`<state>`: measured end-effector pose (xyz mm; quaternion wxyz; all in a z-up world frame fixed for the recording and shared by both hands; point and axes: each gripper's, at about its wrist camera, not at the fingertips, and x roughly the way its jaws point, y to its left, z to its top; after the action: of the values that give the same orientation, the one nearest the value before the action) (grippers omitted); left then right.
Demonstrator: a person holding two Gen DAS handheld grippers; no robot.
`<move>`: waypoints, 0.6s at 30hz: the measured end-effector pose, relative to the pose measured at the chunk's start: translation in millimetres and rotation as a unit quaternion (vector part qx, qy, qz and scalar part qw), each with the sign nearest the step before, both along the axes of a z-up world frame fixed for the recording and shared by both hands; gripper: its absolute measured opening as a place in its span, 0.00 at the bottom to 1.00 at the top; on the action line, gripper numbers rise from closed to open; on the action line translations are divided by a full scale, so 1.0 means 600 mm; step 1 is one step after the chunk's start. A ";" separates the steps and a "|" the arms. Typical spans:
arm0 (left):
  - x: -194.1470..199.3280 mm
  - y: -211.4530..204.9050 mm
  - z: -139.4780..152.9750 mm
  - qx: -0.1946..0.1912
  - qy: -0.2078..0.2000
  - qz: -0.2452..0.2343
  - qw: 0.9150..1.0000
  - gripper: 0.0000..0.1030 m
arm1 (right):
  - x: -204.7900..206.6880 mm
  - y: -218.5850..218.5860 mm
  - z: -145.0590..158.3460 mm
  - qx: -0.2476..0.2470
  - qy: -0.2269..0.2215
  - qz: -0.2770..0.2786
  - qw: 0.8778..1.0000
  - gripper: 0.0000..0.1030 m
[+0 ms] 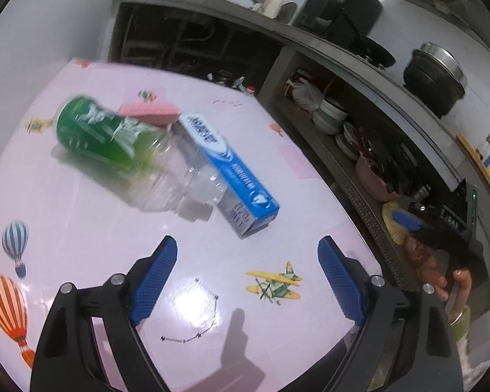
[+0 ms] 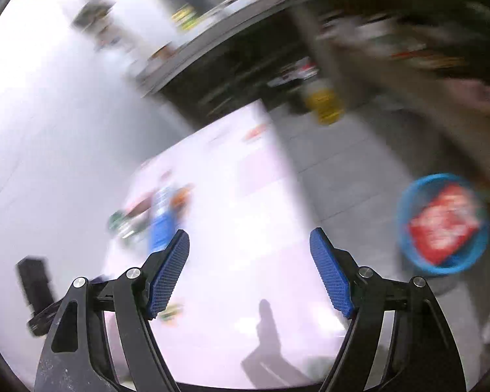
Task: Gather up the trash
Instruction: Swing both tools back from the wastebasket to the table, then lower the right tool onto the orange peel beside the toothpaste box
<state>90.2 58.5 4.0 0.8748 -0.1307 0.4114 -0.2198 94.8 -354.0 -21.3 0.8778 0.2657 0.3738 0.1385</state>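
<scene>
Hovering both grippers, jaws spread and holding nothing, over pink table (image 1: 91, 222) with trash on it.

Left gripper (image 1: 247, 258) sits above the near table edge, fingers wide apart, nothing between them; trash lies farther in: clear bottle with green label (image 1: 114, 145) on its side, blue toothpaste box (image 1: 228, 170) touching it on the right, pink sponge (image 1: 150, 111) at the far end of both. Right gripper (image 2: 249, 254) also spread and empty, view badly blurred; same trash shows as a smear on the far left of the table. Blue basket (image 2: 405, 228) on the floor, right of the table, red packet (image 2: 444, 223) inside it.
</scene>
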 end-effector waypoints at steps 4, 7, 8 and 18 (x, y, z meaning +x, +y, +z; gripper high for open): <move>-0.004 0.023 -0.005 -0.016 0.010 0.020 1.000 0.82 | 0.066 0.107 -0.021 0.025 0.019 0.077 0.997 0.71; -0.008 0.039 -0.005 -0.020 0.009 0.035 0.999 0.78 | 0.109 0.175 -0.033 -0.003 0.027 0.113 0.993 0.71; -0.008 0.044 -0.006 -0.020 0.008 0.040 0.999 0.76 | 0.122 0.189 -0.040 -0.015 0.029 0.119 0.992 0.71; -0.008 0.095 -0.016 -0.035 0.016 0.065 0.997 0.64 | 0.187 0.306 -0.078 -0.118 0.046 0.184 0.975 0.50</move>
<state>85.1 115.2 -5.4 0.8756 -0.1914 0.4078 -0.1742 206.9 -170.2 -68.2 0.8441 0.0934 0.4701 0.2405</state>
